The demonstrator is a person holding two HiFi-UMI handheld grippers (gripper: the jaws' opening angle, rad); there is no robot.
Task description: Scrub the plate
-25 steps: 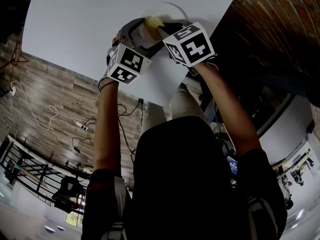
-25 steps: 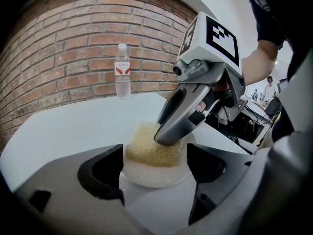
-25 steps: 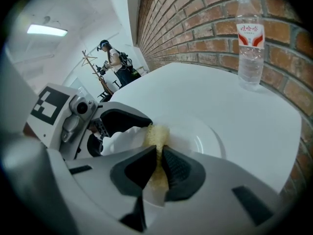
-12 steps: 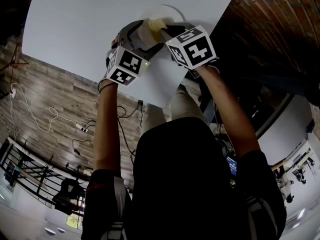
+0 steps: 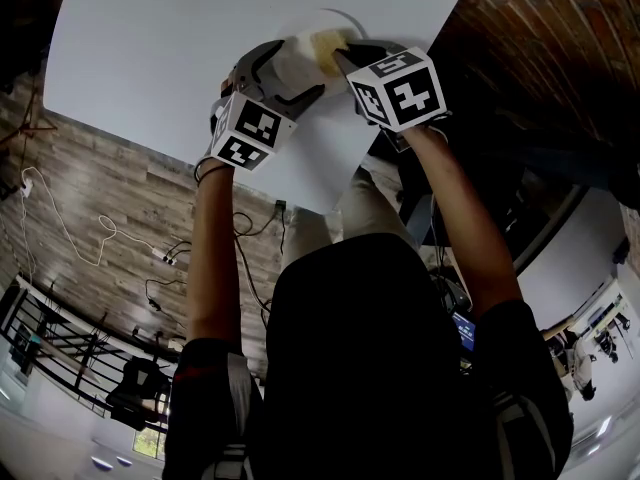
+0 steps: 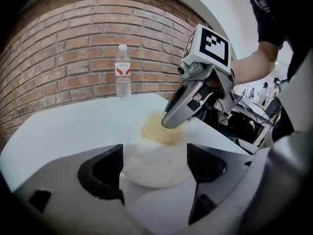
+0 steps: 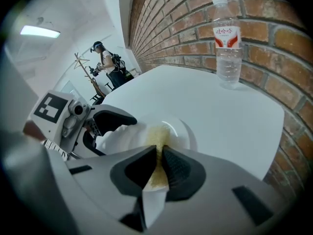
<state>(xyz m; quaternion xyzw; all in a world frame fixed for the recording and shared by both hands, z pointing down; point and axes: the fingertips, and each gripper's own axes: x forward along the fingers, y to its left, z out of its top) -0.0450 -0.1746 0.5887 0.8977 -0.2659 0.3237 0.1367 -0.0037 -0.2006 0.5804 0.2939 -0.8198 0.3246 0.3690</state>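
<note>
A white plate [image 5: 338,16] [image 6: 152,169] sits near the far edge of the white table [image 5: 150,58]. My left gripper [image 5: 288,72] [image 6: 154,168] is shut on the plate's near rim, one jaw on each side. A yellow sponge [image 5: 326,46] [image 6: 157,129] [image 7: 157,140] is pinched in my shut right gripper [image 5: 345,58] [image 7: 159,169]. The sponge presses on the plate's [image 7: 185,131] inner face. In the left gripper view the right gripper [image 6: 172,120] comes down from the right onto the sponge. The left gripper [image 7: 105,127] shows at the plate's left in the right gripper view.
A clear water bottle [image 6: 122,72] [image 7: 228,43] with a red label stands upright at the table's back by the brick wall [image 6: 73,43]. The table edge [image 7: 274,131] falls off to the right. A person [image 7: 108,62] stands far off across the room.
My right gripper with the sponge has slid farther away across the plate and a little to the right. The left gripper has edged away with it, still holding the plate.
</note>
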